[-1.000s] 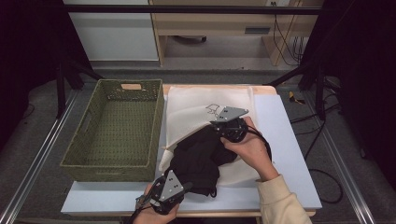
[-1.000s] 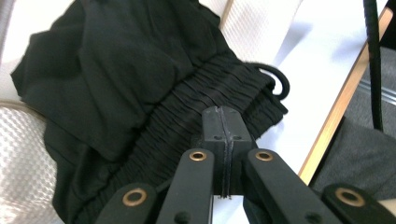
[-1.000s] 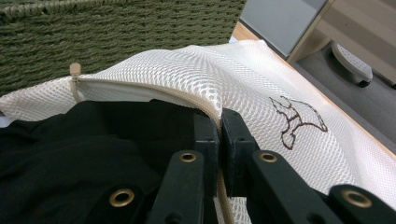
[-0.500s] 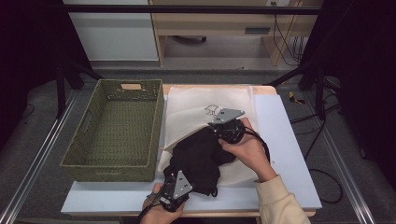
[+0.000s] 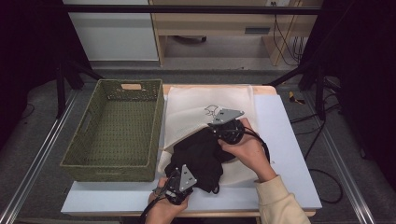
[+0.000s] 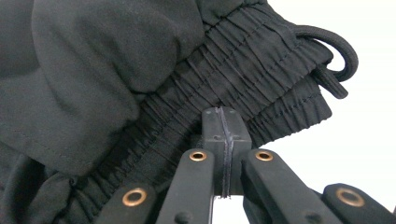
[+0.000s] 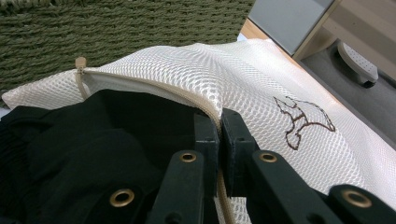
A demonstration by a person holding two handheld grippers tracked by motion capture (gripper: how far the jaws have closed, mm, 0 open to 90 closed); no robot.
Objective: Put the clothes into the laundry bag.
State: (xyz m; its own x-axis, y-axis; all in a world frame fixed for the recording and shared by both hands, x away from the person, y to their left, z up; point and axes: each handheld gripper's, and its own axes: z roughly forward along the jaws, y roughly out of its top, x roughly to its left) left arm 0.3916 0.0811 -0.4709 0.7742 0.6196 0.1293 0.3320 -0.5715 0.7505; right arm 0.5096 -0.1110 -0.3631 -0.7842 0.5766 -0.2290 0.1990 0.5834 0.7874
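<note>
Clamped on the zippered rim of a white mesh laundry bag (image 7: 243, 79), the right gripper (image 5: 227, 128) lifts the bag's mouth open — apparently so that the black garment (image 5: 201, 156) can be fed inside. The left gripper (image 5: 180, 183), jaws pressed together, pinches the elastic waistband (image 6: 224, 88) of that garment, which lies bunched at the bag's opening, partly over the mesh, its drawcord (image 6: 334, 49) looping loose. Both hands work at the near edge of a pale blue tabletop (image 5: 289, 154). A green woven basket (image 5: 88, 140) stands empty just beside the bag, to its left. Beyond the table — grey floor, a light wooden desk (image 5: 219, 28) and trailing cables.
</note>
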